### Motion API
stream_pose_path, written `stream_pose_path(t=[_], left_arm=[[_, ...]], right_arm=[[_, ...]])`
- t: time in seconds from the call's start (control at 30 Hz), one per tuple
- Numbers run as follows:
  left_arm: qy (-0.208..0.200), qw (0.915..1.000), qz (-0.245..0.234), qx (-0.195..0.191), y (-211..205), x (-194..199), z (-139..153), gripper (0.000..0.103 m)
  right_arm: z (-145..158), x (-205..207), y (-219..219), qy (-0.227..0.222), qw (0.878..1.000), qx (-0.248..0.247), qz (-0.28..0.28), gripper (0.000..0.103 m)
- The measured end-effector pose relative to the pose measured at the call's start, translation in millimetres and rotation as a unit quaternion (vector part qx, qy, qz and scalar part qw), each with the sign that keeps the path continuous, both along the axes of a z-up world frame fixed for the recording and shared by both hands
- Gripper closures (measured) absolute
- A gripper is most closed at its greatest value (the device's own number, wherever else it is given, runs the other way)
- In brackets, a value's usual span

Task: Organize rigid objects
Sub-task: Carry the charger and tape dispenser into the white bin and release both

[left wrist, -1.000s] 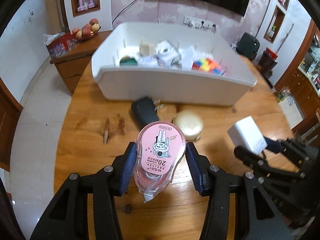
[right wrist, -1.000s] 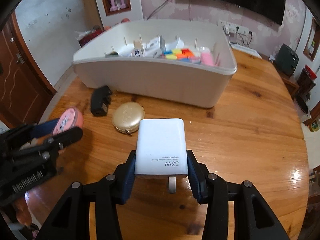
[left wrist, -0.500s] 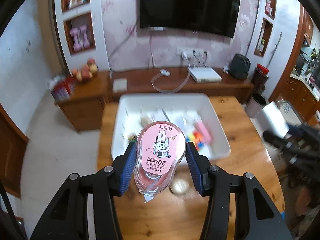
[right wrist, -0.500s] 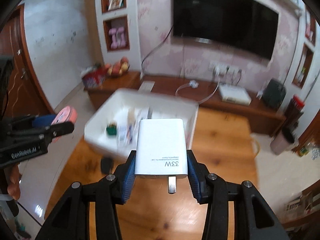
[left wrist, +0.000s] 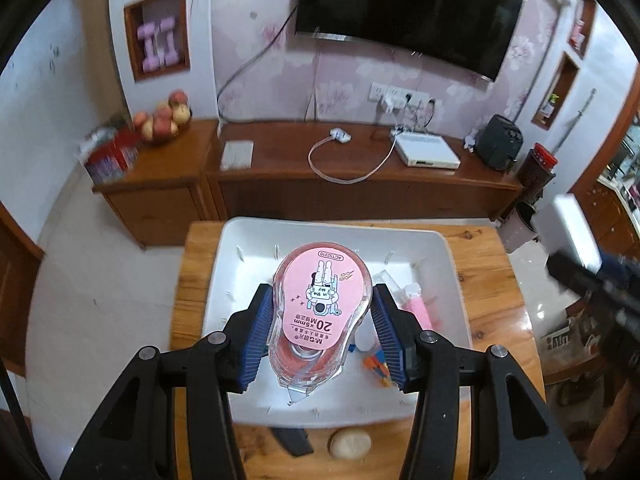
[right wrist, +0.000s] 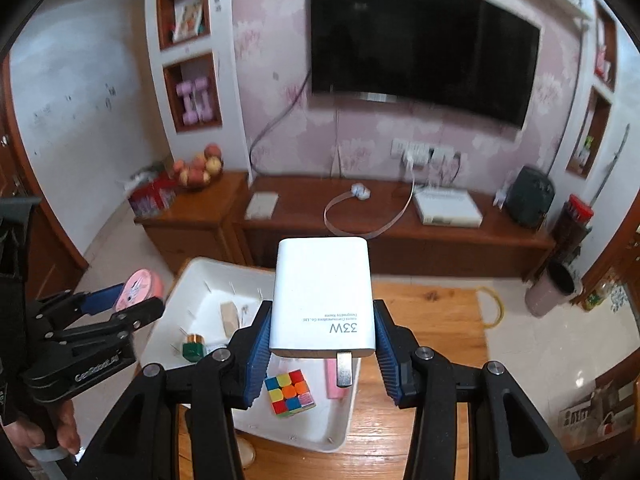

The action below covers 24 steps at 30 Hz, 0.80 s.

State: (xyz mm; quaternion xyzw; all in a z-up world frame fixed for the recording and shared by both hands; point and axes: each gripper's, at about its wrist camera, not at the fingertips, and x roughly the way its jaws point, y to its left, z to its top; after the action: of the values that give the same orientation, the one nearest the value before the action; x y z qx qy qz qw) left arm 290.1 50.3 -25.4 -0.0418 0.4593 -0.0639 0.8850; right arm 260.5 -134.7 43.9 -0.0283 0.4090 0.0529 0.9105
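My left gripper [left wrist: 320,330] is shut on a pink correction tape dispenser [left wrist: 316,312], held high above the white divided bin [left wrist: 224,280]. My right gripper [right wrist: 322,350] is shut on a white 33W charger block [right wrist: 322,296], its plug pin pointing back toward the camera, also high over the bin [right wrist: 192,280]. In the right wrist view the left gripper [right wrist: 136,300] with the pink dispenser [right wrist: 138,284] shows at the left. In the left wrist view the right gripper [left wrist: 576,268] with the white charger [left wrist: 568,232] shows blurred at the right edge.
The bin holds a colour cube [right wrist: 290,396], a pink bar [right wrist: 334,380], a green bottle [right wrist: 193,348] and a tan block [right wrist: 229,316]. On the wooden table [left wrist: 492,280] in front of the bin lie a black adapter [left wrist: 294,440] and a gold round tin [left wrist: 350,442]. A sideboard [left wrist: 320,176] and TV [left wrist: 408,12] stand behind.
Both grippers have risen from just above the table to well over the bin, each keeping its object. The bin now appears from above and smaller.
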Motion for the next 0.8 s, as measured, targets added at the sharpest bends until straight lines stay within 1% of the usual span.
stream_pose_path(t=[0.1,0.13,0.23,0.3,0.37,0.47,0.57,0.67,0.73,0.8], left_arm=[[0.029,0.9994,0.012,-0.011,0.6,20.6,-32.8,0.05],[0.042,0.9988,0.016,-0.018,1.6,26.3,-44.6,0.05],[0.076,0.9964,0.023,-0.029,1.2,38.8,-75.5,0.05],[0.092,0.995,0.025,-0.028,-0.6,43.7,-92.6,0.05],[0.106,0.9937,0.026,-0.024,-3.4,46.6,-106.3,0.05],[0.122,0.9919,0.028,-0.02,-5.4,50.4,-121.7,0.05],[0.129,0.9909,0.032,-0.018,-3.5,53.0,-129.1,0.05],[0.135,0.9901,0.036,-0.02,0.9,55.3,-134.6,0.049],[0.145,0.9885,0.037,-0.019,2.3,55.2,-139.0,0.048],[0.157,0.9865,0.039,-0.026,4.7,55.4,-142.9,0.037]], right_arm=[[-39.0,23.7,3.5,0.042,0.999,0.008,-0.009,0.056],[-57.2,33.6,4.2,0.062,0.998,0.01,-0.013,0.056],[-96.8,52.1,6.2,0.107,0.994,0.013,-0.015,0.056],[-123.7,59.6,8.9,0.131,0.991,0.006,-0.017,0.056],[-143.6,63.5,13.1,0.147,0.989,-0.005,-0.017,0.056],[-165.2,67.1,16.1,0.167,0.986,-0.011,-0.014,0.056],[-179.1,70.2,18.2,0.181,0.983,-0.017,-0.011,0.056],[-186.1,70.8,17.0,0.188,0.982,-0.021,-0.012,0.056],[-189.5,72.8,16.6,0.19,0.981,-0.02,-0.013,0.056],[-187.3,71.3,15.1,0.181,0.983,-0.021,-0.015,0.052]])
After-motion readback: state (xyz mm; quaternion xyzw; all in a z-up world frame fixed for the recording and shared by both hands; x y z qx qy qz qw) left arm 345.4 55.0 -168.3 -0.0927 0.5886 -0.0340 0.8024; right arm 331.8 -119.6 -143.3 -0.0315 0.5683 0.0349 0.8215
